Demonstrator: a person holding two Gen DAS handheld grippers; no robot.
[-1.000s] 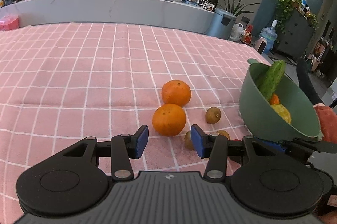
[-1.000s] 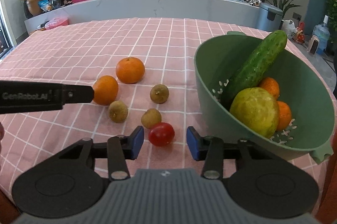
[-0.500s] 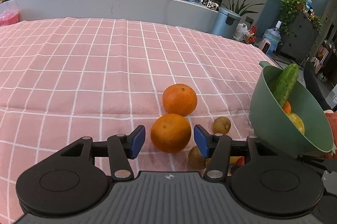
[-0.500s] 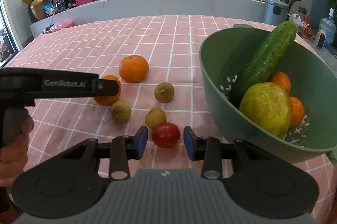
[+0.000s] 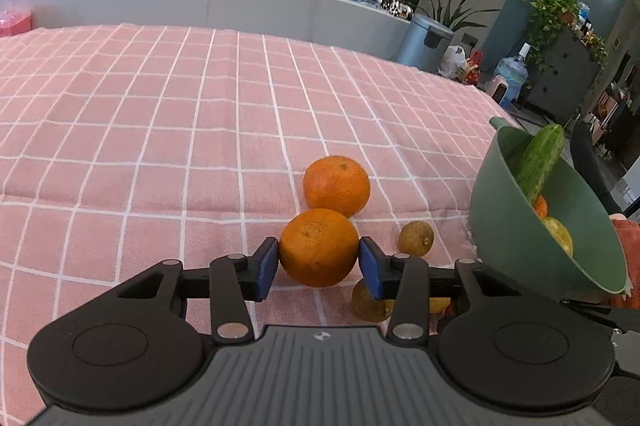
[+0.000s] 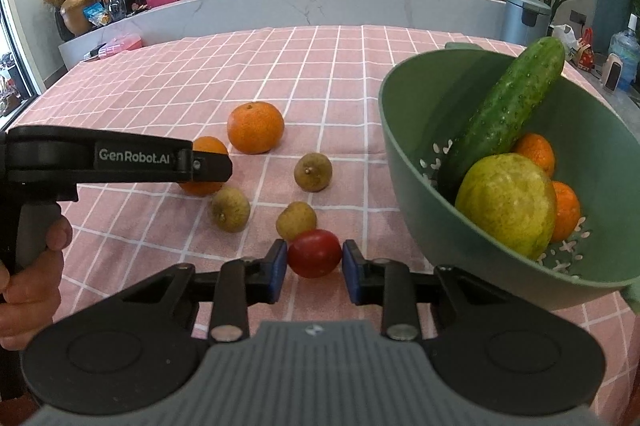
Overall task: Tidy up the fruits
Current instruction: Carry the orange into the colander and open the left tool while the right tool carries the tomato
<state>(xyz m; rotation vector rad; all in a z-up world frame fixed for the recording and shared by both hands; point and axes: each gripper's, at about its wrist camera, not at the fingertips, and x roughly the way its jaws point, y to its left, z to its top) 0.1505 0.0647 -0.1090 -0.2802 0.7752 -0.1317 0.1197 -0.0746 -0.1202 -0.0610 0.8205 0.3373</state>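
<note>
A: What does the left gripper have?

B: Its blue pads sit against both sides of the near orange, which rests on the pink checked cloth. It has closed on that fruit. A second orange lies just behind it, touching or nearly so.

A: And further right?

B: Three small brown fruits are spread between the oranges and the bowl; one brown fruit lies alone toward the bowl, the other two nearer the grippers. Then the tomato, on the cloth, touching the nearest brown one.

A: The right gripper?

B: Its pads press the tomato from either side, so it grips it.

A: And the bowl?

B: Green, tilted, at the far right. Inside, a cucumber leans on the rim, above a yellow-green fruit and two small oranges beside it.
</note>
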